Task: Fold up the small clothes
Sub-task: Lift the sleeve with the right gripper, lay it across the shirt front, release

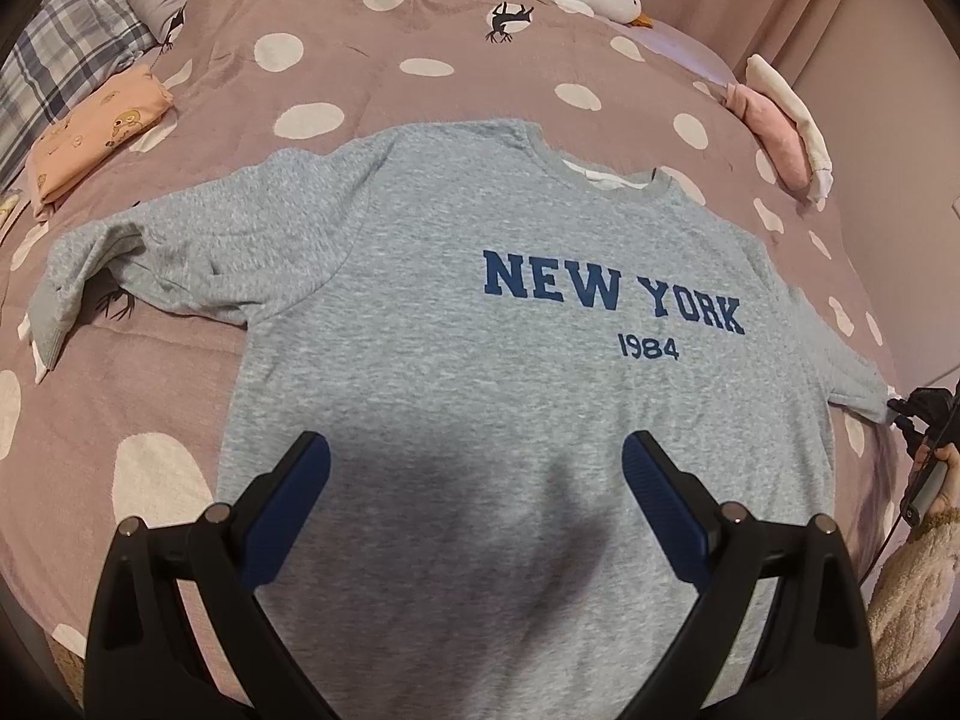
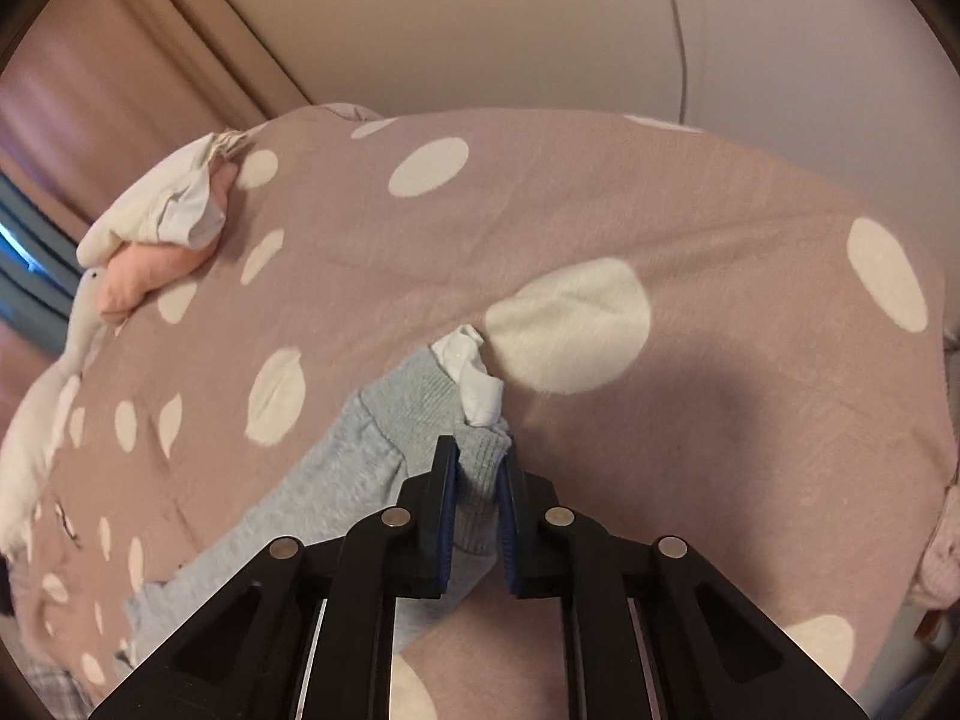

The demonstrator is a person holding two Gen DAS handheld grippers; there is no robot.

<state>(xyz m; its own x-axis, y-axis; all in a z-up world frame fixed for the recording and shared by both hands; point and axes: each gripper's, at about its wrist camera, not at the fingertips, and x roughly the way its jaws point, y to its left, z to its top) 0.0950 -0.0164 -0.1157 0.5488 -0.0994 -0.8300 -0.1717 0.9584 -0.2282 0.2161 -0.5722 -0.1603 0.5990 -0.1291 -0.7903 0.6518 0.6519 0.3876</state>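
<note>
A grey sweatshirt (image 1: 480, 312) printed NEW YORK 1984 lies spread flat, front up, on a mauve blanket (image 1: 336, 60) with white dots. The left gripper (image 1: 477, 450) hangs over the sweatshirt's lower body, its jaws wide apart with nothing between them. The right gripper (image 2: 478, 468) is clamped on the sweatshirt's ribbed cuff (image 2: 435, 402) (a white inner cuff (image 2: 474, 372) pokes out past it). Beyond the sweatshirt's other sleeve sits a folded peach garment (image 1: 96, 132); a pink and white bundle (image 1: 780, 120) lies beyond the shoulder nearest the right gripper.
</note>
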